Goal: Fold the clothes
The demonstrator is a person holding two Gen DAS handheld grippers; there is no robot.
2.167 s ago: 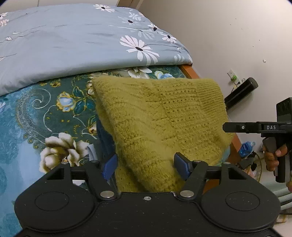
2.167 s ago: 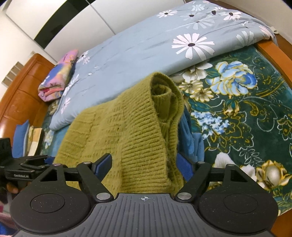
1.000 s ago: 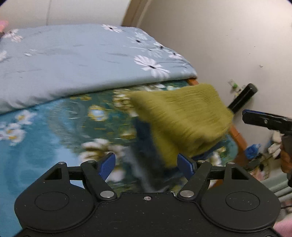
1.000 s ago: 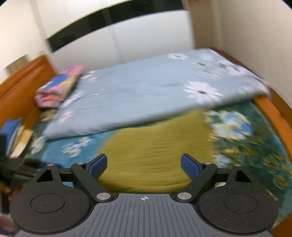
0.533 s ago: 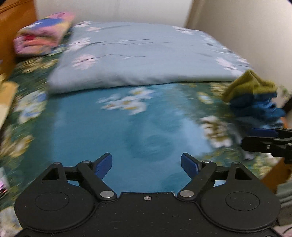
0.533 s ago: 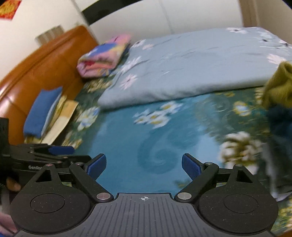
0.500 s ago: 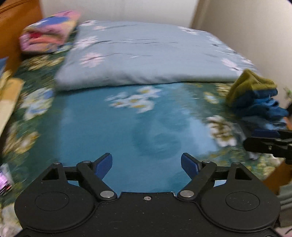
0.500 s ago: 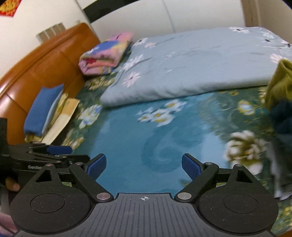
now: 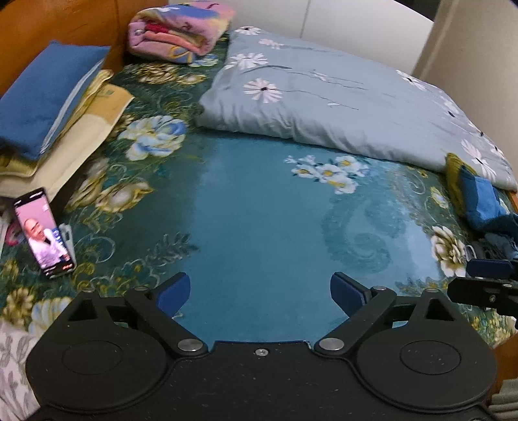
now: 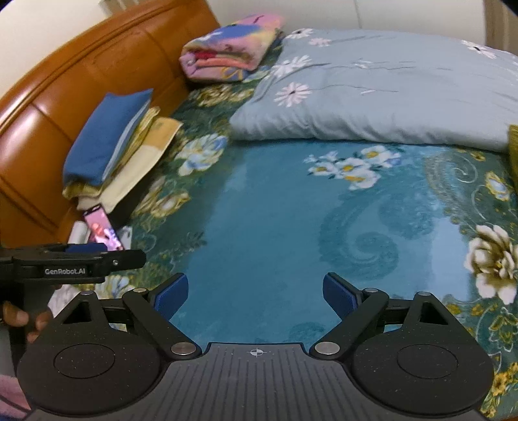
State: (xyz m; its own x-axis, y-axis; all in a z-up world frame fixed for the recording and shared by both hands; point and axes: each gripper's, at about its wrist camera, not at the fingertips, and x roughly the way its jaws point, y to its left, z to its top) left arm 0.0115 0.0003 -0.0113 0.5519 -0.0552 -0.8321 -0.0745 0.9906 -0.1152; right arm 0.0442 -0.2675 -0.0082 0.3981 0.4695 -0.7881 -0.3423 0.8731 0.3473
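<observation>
Both your left gripper [image 9: 260,293] and right gripper [image 10: 255,291] hang wide and empty, the left one's jaws having just been opening. The folded olive sweater [image 9: 453,181] tops the pile just beside the grey duvet [image 9: 356,107]. No unfolded garment shows, so look before reaching.

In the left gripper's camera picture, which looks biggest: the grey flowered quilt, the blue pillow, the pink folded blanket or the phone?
1. Grey flowered quilt
2. Blue pillow
3. Pink folded blanket, though it lies farther off, so this is unsure
4. Phone
</observation>
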